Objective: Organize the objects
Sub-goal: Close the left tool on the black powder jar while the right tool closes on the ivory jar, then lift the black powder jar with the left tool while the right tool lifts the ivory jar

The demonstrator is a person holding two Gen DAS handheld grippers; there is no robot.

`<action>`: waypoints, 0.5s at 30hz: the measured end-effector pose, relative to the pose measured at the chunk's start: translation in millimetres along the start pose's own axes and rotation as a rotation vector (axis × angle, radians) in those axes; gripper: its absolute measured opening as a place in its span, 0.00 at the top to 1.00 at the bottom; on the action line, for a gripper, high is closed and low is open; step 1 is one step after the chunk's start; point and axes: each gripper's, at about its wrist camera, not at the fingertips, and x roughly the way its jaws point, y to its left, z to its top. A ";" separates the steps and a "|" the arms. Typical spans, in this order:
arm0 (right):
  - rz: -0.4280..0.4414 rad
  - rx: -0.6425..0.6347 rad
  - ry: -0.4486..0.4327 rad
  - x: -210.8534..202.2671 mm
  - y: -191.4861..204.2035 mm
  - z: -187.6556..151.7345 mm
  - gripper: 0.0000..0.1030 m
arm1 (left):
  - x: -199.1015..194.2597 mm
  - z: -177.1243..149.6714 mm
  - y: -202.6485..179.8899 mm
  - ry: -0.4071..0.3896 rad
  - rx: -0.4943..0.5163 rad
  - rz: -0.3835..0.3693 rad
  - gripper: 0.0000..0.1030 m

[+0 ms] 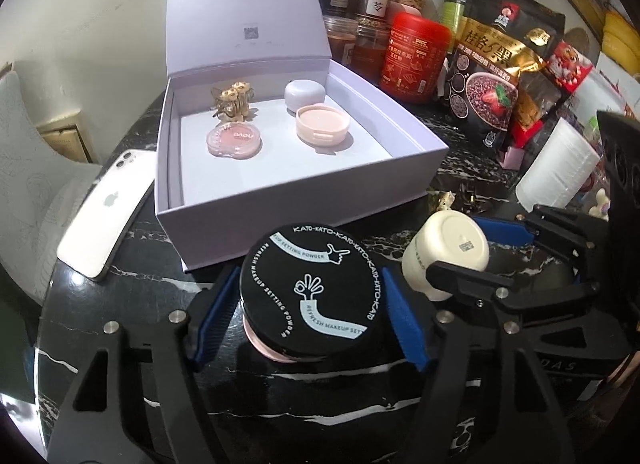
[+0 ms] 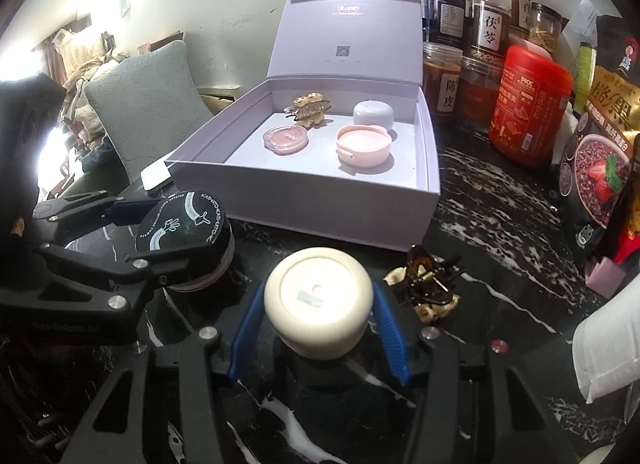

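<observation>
White phone [image 1: 106, 212] — flat on the black marbled worktop [image 1: 132, 284], at 9 o'clock from the box.

Left gripper [image 1: 310, 306] — blue fingers [image 1: 402, 324] closed on the black-lidded powder jar [image 1: 306, 288], which stands on the worktop at 6 o'clock from the box.

Lilac gift box [image 1: 280, 184] — lid raised; inside, a gold hair clip [image 1: 232, 102] and a lilac pot [image 1: 306, 92] at the back, a pink compact [image 1: 234, 140] and a pink lidded dish [image 1: 322, 126] in front.

Right gripper [image 2: 318, 318] — fingers pressed on both sides of the cream jar [image 2: 318, 300], at 3 o'clock from the powder jar.

Dark claw clip [image 2: 426, 286] — loose on the worktop, at 3 o'clock from the cream jar.

Red canister [image 2: 528, 104] — at 3 o'clock from the box, among jars.
</observation>
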 end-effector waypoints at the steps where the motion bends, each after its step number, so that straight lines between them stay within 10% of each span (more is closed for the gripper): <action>1: -0.002 -0.004 0.001 -0.4 0.6 -0.3 0.46 | -0.7 -0.4 -0.4 0.000 0.002 0.000 0.32; 15: 0.000 -0.041 0.015 -13.3 10.2 -13.4 0.46 | -21.2 -14.8 0.7 0.014 0.010 -0.009 0.33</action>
